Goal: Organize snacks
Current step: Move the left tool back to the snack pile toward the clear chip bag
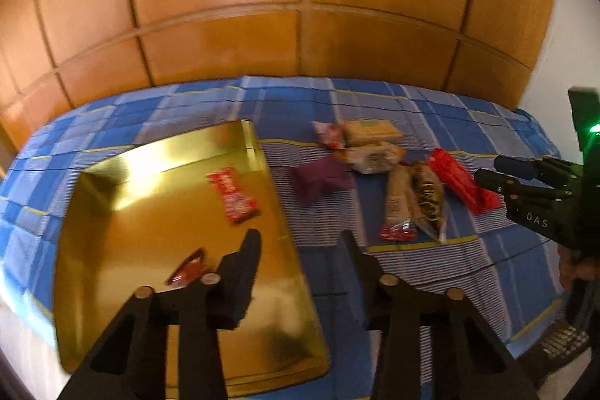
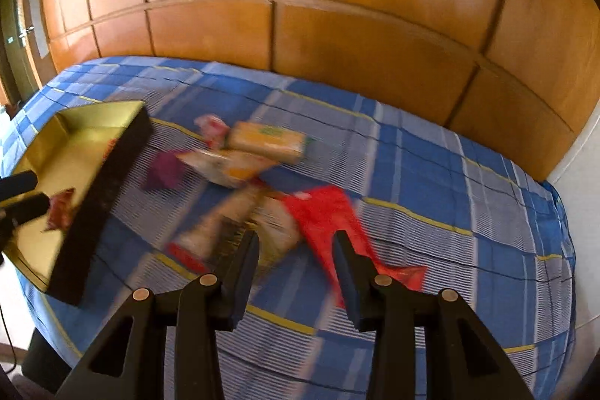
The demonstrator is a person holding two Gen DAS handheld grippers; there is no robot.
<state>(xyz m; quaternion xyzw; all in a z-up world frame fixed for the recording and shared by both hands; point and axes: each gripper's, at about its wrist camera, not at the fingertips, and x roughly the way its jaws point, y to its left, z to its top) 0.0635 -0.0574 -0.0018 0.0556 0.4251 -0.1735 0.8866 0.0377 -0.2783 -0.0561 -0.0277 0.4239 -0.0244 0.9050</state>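
A gold tray (image 1: 123, 231) with dark outer walls lies on the blue checked cloth at the left; it also shows in the right wrist view (image 2: 101, 186). Two red snack packets lie in it, one mid-tray (image 1: 234, 198) and one near the front (image 1: 187, 268). My left gripper (image 1: 300, 238) is open and empty above the tray's right edge. A pile of snacks lies to the right: a purple packet (image 1: 320, 179), an orange box (image 1: 371, 132), a long red packet (image 2: 330, 216). My right gripper (image 2: 296, 238) is open and empty above the red packet.
A wooden panelled wall (image 1: 300, 6) stands behind the table. The checked cloth (image 2: 450, 175) covers the whole table; its right edge meets a white wall (image 2: 577, 182). The right wrist view is motion-blurred.
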